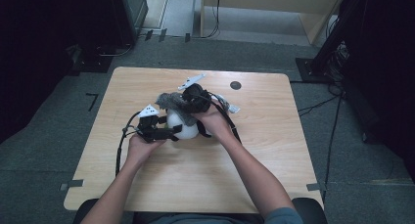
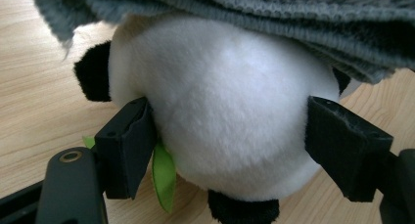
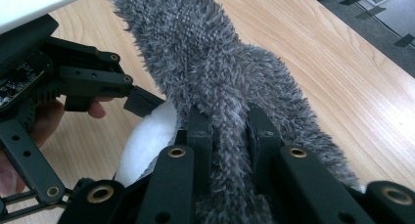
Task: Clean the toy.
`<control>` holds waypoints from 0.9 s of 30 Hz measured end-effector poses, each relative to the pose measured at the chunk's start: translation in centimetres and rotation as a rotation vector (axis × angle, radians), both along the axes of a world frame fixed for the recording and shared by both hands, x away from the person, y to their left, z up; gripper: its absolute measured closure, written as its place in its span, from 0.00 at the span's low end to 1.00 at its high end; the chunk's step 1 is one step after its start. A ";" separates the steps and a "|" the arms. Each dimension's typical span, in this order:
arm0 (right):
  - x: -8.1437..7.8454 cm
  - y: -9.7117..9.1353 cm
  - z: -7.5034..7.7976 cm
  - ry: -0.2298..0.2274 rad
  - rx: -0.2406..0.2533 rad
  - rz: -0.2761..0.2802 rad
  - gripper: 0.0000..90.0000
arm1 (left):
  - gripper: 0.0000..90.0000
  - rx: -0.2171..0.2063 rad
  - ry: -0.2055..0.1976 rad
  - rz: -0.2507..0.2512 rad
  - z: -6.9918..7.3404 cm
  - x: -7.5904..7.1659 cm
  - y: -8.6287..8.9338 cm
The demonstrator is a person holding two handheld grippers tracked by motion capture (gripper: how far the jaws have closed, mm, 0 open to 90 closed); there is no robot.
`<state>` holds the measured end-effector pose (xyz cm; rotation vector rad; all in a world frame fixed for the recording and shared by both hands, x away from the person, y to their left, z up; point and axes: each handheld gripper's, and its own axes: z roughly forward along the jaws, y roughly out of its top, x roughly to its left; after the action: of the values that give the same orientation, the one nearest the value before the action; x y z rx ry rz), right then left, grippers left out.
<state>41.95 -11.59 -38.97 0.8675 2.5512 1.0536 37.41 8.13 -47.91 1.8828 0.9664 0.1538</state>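
On the light wood tabletop (image 1: pixel 254 150), which stands on grey carpet (image 1: pixel 44 141) with dark equipment stands around it and a pale wooden unit (image 1: pixel 274 9) beyond its far edge, a white plush toy (image 1: pixel 182 126) with black ears and feet lies near the middle. Beyond the toy, toward the far edge, a small dark disc (image 1: pixel 235 85) is set into the wood; strips of grey tape (image 1: pixel 72 184) mark the near corners. Cables trail over the carpet to the right of the toy. A shaggy grey cloth (image 1: pixel 172 103) is draped over the toy's top and runs away from it toward the far side. The left gripper (image 1: pixel 165 132) sits just left of the toy, and in the left gripper view its fingers (image 2: pixel 128 145) stand wide, one on each flank of the toy's round white body (image 2: pixel 230 111), pads pressed into the fur, so they grasp it; a green felt leaf (image 2: pixel 164 177) pokes out beside the left pad. The right gripper (image 1: pixel 188 108) is over the toy's far side, and in the right gripper view its fingers (image 3: pixel 198 136) are clenched tight on a fold of the cloth (image 3: pixel 215 77), with the toy's white fur (image 3: pixel 147 138) showing just under it and the left gripper (image 3: pixel 142 100) touching that fur.
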 end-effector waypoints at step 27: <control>-0.3 -10.9 2.4 -0.069 0.049 -0.179 0.85 | 0.24 -0.001 -0.011 -0.005 -0.1 0.1 0.0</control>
<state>41.60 -22.48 -36.56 1.0320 2.3507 1.0746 37.47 8.13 -48.03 1.8815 0.9545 0.1606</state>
